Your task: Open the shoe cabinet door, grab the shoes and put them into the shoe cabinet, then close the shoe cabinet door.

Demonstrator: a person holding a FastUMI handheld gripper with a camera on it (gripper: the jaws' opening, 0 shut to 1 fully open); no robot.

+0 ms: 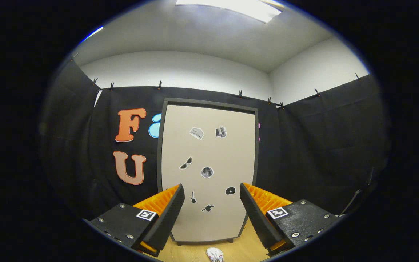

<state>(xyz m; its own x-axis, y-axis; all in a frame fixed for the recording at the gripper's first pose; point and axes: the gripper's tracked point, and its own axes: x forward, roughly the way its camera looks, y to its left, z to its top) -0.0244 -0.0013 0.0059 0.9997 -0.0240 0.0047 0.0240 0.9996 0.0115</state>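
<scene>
While the jaws stand apart and empty, the shoe cabinet (pixel 208 145) stands upright beyond them, door shut.

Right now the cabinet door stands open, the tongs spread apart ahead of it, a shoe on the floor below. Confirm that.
Not quite: the gripper view shows the cabinet door closed. The rest holds: the tongs are spread apart, holding nothing, and a shoe lies on the floor below.

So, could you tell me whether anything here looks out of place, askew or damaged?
Nothing looks damaged or spilled. The shoe cabinet stands upright with its door shut. One shoe lies on the wooden floor in front of it, waiting to be stowed. The gripper is open, its fingers either side of the door and apart from it.
</scene>
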